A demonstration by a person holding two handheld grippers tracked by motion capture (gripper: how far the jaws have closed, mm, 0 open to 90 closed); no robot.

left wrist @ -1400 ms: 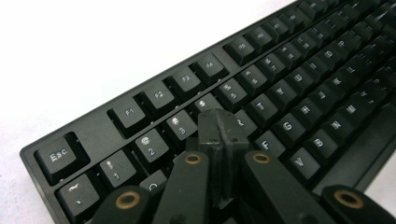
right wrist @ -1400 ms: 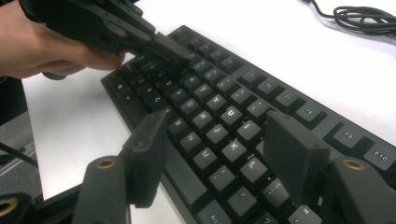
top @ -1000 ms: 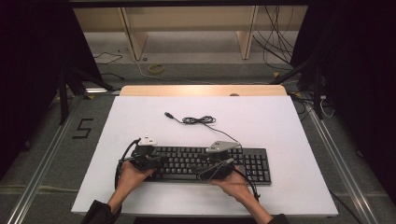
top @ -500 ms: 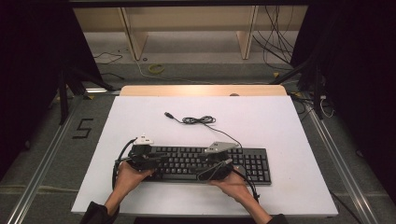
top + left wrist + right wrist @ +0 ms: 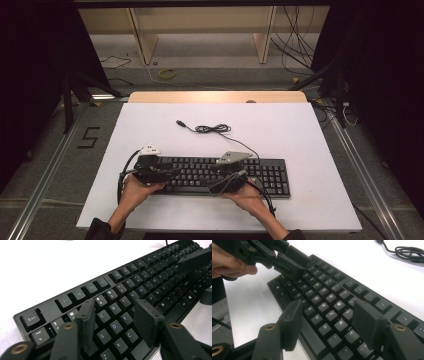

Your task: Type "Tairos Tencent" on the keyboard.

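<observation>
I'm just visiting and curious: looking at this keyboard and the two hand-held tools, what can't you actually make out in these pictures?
- Keyboard legends: too small in the high view.
- Its number pad end: cut off by the frame edge in the left gripper view.
- Keys under the left gripper: hidden by its open jaws.
- Where the cable joins the keyboard: hidden behind the right gripper in the high view.
</observation>
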